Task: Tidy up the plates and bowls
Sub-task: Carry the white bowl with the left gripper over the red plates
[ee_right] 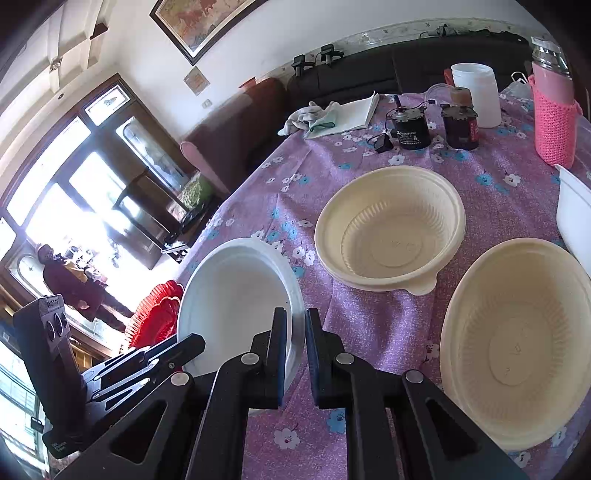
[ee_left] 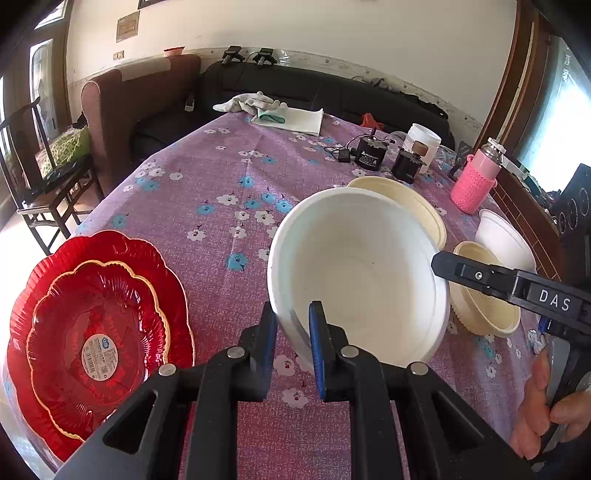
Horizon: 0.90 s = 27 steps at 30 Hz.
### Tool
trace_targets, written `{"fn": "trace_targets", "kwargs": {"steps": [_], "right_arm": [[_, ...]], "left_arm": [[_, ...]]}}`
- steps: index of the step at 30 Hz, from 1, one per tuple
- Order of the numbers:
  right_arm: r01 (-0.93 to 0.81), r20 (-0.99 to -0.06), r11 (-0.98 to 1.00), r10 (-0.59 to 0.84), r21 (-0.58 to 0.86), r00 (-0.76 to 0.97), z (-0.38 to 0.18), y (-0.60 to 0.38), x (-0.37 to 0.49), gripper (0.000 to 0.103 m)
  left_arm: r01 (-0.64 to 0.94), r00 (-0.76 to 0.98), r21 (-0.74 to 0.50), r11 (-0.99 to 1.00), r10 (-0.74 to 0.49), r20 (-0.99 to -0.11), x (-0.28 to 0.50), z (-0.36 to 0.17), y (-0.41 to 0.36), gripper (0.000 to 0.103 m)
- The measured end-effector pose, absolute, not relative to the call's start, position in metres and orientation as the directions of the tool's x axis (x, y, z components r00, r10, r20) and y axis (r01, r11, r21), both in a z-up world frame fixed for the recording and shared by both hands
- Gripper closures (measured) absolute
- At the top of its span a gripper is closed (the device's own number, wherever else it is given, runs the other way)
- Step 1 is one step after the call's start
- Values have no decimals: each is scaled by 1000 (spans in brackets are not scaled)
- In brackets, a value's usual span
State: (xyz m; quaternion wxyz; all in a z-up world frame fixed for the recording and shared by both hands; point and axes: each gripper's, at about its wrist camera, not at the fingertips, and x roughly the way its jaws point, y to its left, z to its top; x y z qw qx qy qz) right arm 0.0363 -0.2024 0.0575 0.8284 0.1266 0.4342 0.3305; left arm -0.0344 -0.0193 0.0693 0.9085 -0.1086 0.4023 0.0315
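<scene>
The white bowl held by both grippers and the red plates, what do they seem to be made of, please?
White bowl: probably matte foam or thin plastic, opaque, dull, no shine. Red plates: likely glossy translucent plastic, with glints, gold-edged scalloped rims and a store label.

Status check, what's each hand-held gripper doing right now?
Left hand-held gripper shut on white bowl rim, bowl tilted. Right hand-held gripper at the opposite rim, grip unclear. Nothing blocking.

You're in a home living room: black sofa [ee_left: 332, 92] and brown armchair [ee_left: 140, 99] behind the floral-clothed table [ee_left: 221, 177], framed painting [ee_right: 195, 22] on the wall above.
</scene>
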Motion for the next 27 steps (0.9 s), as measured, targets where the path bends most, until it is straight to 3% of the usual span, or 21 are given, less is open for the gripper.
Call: {"fn": "trace_targets", "kwargs": {"steps": [27], "right_arm": [[-473,-628,728,677,496,384,55,-189,33,91]], "left_arm": [[-151,689,-182,972,-28,-724,-50,73,-7,87]]}}
